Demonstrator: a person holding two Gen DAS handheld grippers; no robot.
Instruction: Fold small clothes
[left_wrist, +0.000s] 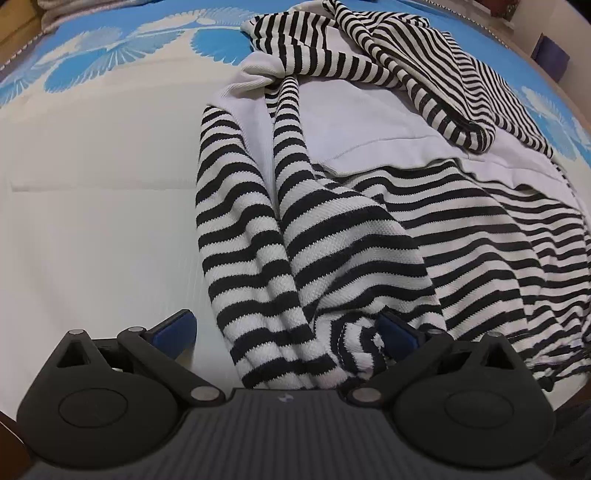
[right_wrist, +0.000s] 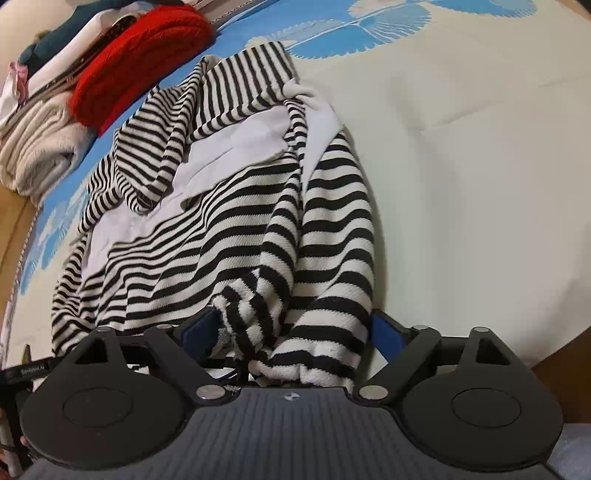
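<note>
- The bed (left_wrist: 92, 221) is covered by a cream sheet with blue leaf prints along its far part; its wide plain area is open on the left of the left wrist view and on the right of the right wrist view.
- In the right wrist view the edge of the bed curves down at the near right, with a brown floor (right_wrist: 565, 347) past it; another edge runs along the left side.
- A stack of folded clothes (right_wrist: 44, 147) sits at the far left of the right wrist view, on the blue border: a red knit piece (right_wrist: 140, 55) on top, a cream one below, and darker ones behind.
- The striped garment (left_wrist: 332, 221), black and white with white plain panels, lies crumpled on the bed, not folded. Its sleeves and body are bunched, and one long twisted part reaches toward the near side.
- The left tool (left_wrist: 288, 332) stands wide open; the near end of the twisted part lies between its blue pads, touching the right pad, and the left pad is apart from it.
- The right tool (right_wrist: 295, 328) is spread wide too; a bunched hem fills the gap between its pads, but I cannot tell if they press on it.
</note>
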